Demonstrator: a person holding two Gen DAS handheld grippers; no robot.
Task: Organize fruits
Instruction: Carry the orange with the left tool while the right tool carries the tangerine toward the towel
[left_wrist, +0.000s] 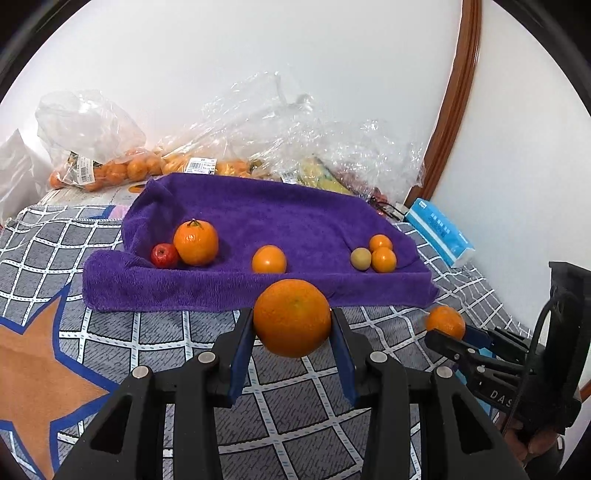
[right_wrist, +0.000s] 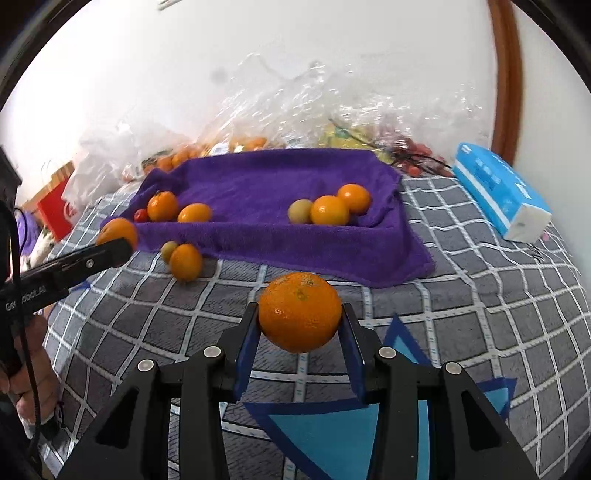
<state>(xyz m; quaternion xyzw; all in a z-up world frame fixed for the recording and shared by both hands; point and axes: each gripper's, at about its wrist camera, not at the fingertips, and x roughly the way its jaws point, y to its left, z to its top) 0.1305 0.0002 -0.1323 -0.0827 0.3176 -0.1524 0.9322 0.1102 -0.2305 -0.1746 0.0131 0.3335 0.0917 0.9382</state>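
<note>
Grey checked bedding (left_wrist: 155, 332) is spread before a white wall. On it a purple towel (left_wrist: 258, 221) is laid, its near edge rolled up, with fruit grouped at left, middle and right. Bags of fruit (left_wrist: 122, 166) are crowded along its far edge. An orange (left_wrist: 291, 317) is pinched by the left gripper (left_wrist: 293, 332), another orange (right_wrist: 300, 317) by the right gripper (right_wrist: 301, 328), both over open bedding near the towel's front edge.

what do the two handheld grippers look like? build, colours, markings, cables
Both the left gripper and the right gripper have black angular linkage arms with silver round pivot pins and flat blue finger pads. White lettering runs along the sides, partly hidden. A black cable loops beside the left one's handle.
</note>
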